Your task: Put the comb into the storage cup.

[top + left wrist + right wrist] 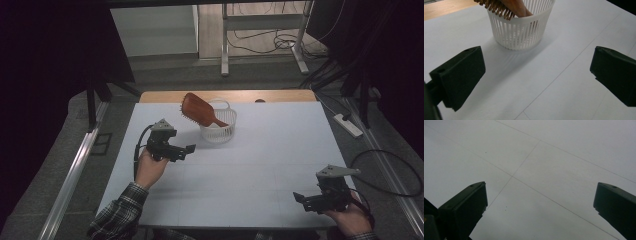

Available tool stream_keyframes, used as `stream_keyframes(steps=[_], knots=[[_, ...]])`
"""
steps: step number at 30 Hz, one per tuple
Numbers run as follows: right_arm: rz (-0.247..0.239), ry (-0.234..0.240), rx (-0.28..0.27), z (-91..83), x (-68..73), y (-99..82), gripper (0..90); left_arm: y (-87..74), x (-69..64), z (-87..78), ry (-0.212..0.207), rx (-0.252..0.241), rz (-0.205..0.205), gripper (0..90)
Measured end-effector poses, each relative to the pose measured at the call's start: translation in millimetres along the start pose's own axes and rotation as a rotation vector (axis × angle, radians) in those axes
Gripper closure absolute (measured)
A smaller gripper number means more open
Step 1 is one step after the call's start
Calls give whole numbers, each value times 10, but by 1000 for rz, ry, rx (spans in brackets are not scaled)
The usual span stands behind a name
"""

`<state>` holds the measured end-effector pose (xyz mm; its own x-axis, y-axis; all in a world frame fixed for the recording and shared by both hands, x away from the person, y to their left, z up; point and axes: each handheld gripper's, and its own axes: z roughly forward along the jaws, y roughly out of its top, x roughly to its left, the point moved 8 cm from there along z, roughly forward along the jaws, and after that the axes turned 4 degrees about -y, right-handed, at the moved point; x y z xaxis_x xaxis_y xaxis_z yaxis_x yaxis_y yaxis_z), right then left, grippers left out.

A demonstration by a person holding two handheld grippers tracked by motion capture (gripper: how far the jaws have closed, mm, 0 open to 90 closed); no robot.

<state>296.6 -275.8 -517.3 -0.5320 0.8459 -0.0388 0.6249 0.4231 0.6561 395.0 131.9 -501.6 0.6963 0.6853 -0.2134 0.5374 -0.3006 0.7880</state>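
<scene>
— Where was the hairbrush (198,109)?
— Propped in the white basket (520,31), just ahead of the left gripper (536,75)'s released jaws (nothing held).
— Next?
— Probably withdrawal; the right gripper (539,205) was likewise spread over bare bench (549,157).

A wooden hairbrush (198,110) and a white slatted basket (220,131) stand together near the far edge of the table (280,150), a little left of its middle. The brush is reddish-brown, with a broad oval paddle head and a short handle. It stands handle-down in the basket, tilted — the head leans out over the rim to the left and back, smooth back facing up. In the left gripper view its bristles (496,7) point down over the near rim. The basket (521,27) is round, upright, with thin vertical ribs and a plain band at the rim — it tapers slightly toward its base.
</scene>
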Motion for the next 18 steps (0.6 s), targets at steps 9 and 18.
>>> stream_keyframes(steps=[9, 18], knots=[[-4, 0, -6, -2, 5, 6, 0, -59, -27, -86, 5, -2, -4, 0], [-2, -1, -5, -1, 3, 6, 0, -145, -62, -163, 5, -2, -12, 0]])
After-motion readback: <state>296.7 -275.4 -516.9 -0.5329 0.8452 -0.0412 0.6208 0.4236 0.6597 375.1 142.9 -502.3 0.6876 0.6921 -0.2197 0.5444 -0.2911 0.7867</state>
